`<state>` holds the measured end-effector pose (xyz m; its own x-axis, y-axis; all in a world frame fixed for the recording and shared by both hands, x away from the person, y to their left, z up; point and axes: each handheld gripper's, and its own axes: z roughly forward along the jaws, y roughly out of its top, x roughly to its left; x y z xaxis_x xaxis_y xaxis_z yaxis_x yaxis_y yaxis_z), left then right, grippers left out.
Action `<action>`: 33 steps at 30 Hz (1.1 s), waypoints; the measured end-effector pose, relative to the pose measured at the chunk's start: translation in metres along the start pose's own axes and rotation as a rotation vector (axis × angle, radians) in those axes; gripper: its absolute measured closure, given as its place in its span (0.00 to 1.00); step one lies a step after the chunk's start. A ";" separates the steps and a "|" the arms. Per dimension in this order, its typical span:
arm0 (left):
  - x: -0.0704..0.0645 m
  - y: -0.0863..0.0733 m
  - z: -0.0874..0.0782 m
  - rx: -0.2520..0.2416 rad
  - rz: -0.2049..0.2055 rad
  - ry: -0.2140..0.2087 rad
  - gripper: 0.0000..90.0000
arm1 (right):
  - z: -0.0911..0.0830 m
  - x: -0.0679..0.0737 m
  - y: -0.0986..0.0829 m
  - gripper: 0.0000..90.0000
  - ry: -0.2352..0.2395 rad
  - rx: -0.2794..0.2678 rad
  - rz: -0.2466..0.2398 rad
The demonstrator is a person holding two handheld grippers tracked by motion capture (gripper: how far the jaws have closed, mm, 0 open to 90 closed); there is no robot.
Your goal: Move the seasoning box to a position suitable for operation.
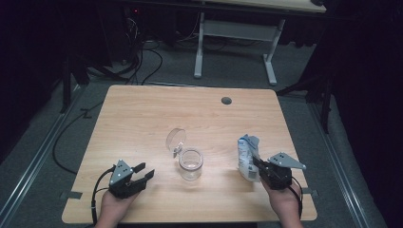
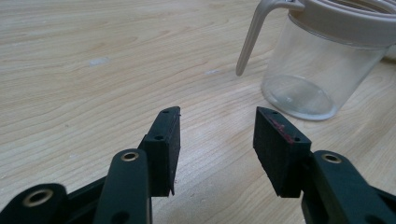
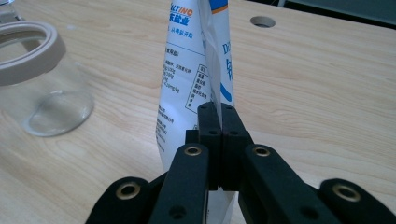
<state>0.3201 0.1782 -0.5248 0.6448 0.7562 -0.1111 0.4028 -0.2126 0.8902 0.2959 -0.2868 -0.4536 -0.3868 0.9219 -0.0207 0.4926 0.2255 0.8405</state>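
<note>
Table [image 1: 142, 118]: light wood, with a round grommet hole [image 1: 226, 100] toward 12 o'clock.

Glass jar [image 1: 191, 164]: clear, upright at table centre, nothing visible inside; its hinged lid [image 1: 175, 139] stands open at the jar's 11 o'clock.

White pouch [image 1: 247, 154]: printed, upright, at 3 o'clock of the jar, well apart from it.

Right hand-held gripper [image 1: 257, 165]: jaws pressed together on the pouch's near edge, at the pouch's 5 o'clock.

Left hand-held gripper [image 1: 144, 172]: jaws spread apart, holding nothing, low over the table near 8 o'clock of the jar, pointing toward it
</note>
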 end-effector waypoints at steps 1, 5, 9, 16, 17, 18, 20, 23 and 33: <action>0.000 0.000 0.000 0.001 0.001 -0.002 0.57 | 0.000 0.002 0.001 1.00 0.005 0.010 0.000; -0.001 0.000 0.002 0.001 0.012 -0.008 0.57 | 0.002 0.008 0.004 1.00 0.014 0.047 -0.003; -0.004 0.000 0.001 0.000 0.024 -0.017 0.57 | 0.004 0.014 0.011 1.00 0.016 0.083 -0.025; 0.000 0.000 -0.002 -0.012 0.024 -0.009 0.57 | 0.006 0.024 0.024 1.00 0.039 0.160 -0.071; 0.000 0.000 -0.003 -0.014 0.020 -0.008 0.57 | 0.006 0.025 0.026 1.00 0.044 0.167 -0.080; 0.001 0.000 -0.003 -0.016 0.018 -0.007 0.57 | 0.006 0.026 0.028 1.00 0.048 0.179 -0.085; 0.002 0.000 -0.003 -0.015 0.016 -0.007 0.57 | 0.007 0.027 0.031 1.00 0.053 0.198 -0.094; 0.002 0.000 -0.003 -0.016 0.015 -0.007 0.57 | 0.009 0.030 0.035 1.00 0.063 0.233 -0.111; -0.002 -0.001 -0.001 -0.015 0.021 -0.020 0.57 | 0.015 0.039 0.045 1.00 0.086 0.310 -0.165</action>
<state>0.3178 0.1780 -0.5249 0.6663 0.7388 -0.1012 0.3792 -0.2189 0.8990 0.3143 -0.2360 -0.4244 -0.5386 0.8382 -0.0853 0.6263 0.4660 0.6250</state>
